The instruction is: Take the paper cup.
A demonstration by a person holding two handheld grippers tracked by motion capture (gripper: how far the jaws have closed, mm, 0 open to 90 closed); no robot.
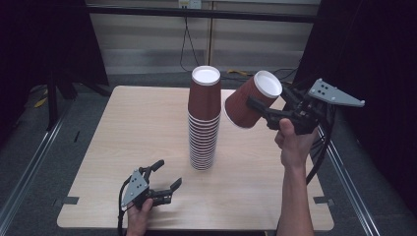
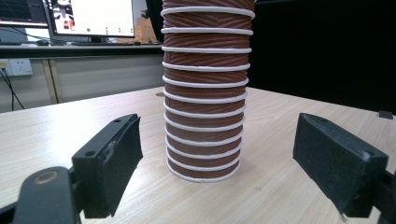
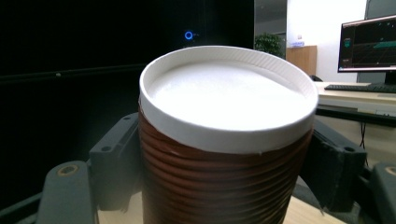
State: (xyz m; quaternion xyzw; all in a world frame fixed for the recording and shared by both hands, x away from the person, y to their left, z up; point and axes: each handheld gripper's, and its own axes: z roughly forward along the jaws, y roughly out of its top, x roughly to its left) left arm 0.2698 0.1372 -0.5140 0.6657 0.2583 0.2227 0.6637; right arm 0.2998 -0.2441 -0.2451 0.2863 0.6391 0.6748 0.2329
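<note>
A tall stack of upside-down brown paper cups (image 1: 204,120) stands at the middle of the wooden table (image 1: 123,128). To its right, in the air, my right gripper (image 1: 268,98) is shut on a single brown cup (image 1: 251,101), tilted with its white base up and to the right. In the right gripper view the cup (image 3: 224,140) sits squeezed between both jaws. My left gripper (image 1: 168,173) rests low near the table's front left, open and holding nothing. In the left gripper view the stack (image 2: 205,93) rises a short way beyond the spread jaws.
Metal rails (image 1: 34,157) run along the floor on both sides of the table. A black cable (image 1: 319,157) trails from the right gripper. Dark curtains flank the scene, and a desk with monitors (image 2: 93,18) stands far behind.
</note>
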